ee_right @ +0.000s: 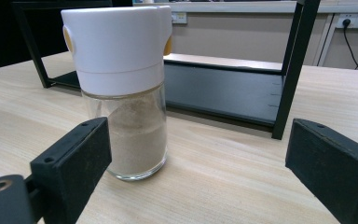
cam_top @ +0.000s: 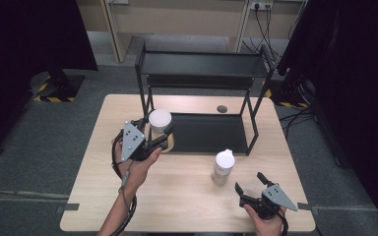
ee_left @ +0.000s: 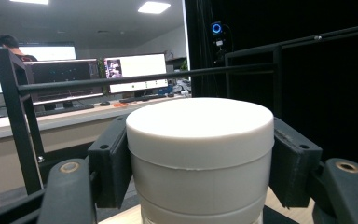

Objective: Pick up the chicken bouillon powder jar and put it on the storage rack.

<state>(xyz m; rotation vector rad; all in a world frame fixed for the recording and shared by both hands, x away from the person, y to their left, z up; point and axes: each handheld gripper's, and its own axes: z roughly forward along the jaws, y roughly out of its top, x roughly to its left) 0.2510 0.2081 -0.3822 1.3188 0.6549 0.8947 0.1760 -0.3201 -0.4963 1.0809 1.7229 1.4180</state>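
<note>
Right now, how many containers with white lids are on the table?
2: a white-lidded jar between the left gripper jaws beside the rack, and a shaker ahead of the right gripper.

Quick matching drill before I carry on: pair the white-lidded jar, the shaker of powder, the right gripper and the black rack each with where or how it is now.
Things:
1. white-lidded jar
2. shaker
3. right gripper
4. black rack

States:
A. open, holding nothing
B. at the far side of the table
C. clamped in the left gripper
D. standing free on the table

Pairs: 1-C, 2-D, 3-A, 4-B
</note>
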